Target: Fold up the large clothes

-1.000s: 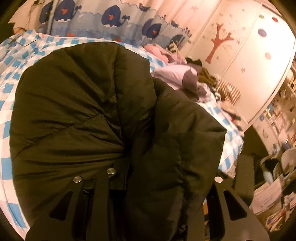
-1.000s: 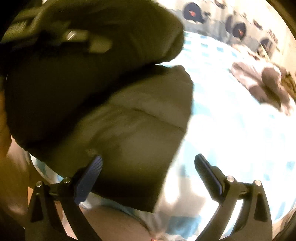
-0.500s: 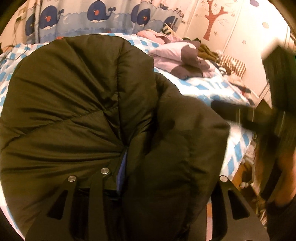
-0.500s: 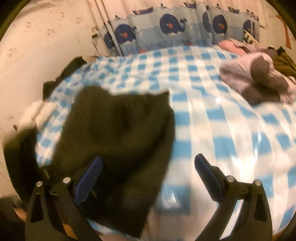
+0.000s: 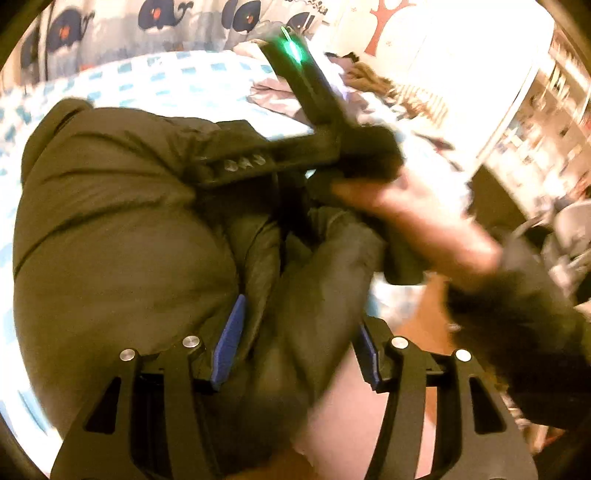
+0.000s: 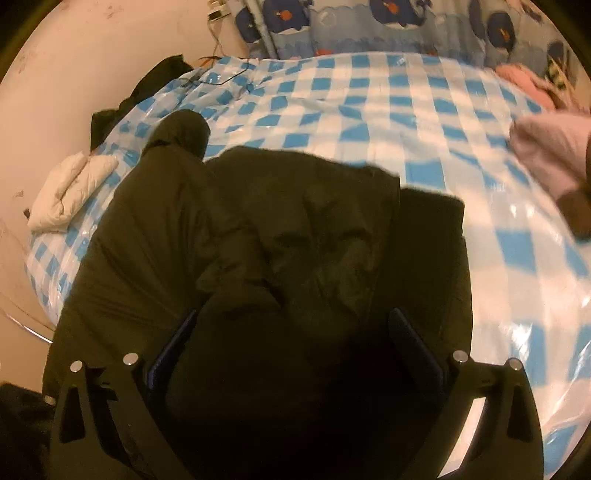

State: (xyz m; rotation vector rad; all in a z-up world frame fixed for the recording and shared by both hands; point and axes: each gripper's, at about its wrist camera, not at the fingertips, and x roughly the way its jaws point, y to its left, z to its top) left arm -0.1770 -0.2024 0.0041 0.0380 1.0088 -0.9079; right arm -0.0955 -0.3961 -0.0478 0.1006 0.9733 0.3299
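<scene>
A dark olive puffer jacket (image 5: 110,229) lies bunched on the blue-and-white checked bed cover (image 6: 369,110). My left gripper (image 5: 299,349) sits low at its near edge. Its jaws are opening, and a thick fold of the jacket lies loosely between the blue pads (image 5: 229,343). In the left wrist view a hand (image 5: 406,210) holds the other tool's black housing with a green light (image 5: 314,99) across the jacket's top. In the right wrist view my right gripper (image 6: 295,347) hovers over the jacket (image 6: 295,240), wide open, with fabric below the gap and none pinched.
A white padded garment (image 6: 70,192) lies at the bed's left edge, beside a black one (image 6: 147,88). Pink and lilac clothes (image 6: 546,147) are heaped at the far right. A whale-print curtain (image 6: 369,26) runs behind the bed. A tree-painted wardrobe (image 5: 424,44) and cluttered shelves (image 5: 554,110) stand to the right.
My left jaws have spread and loosened on the fold. The right gripper swung from the bare checked cover back over the jacket, and its hand now crosses the left wrist view.
</scene>
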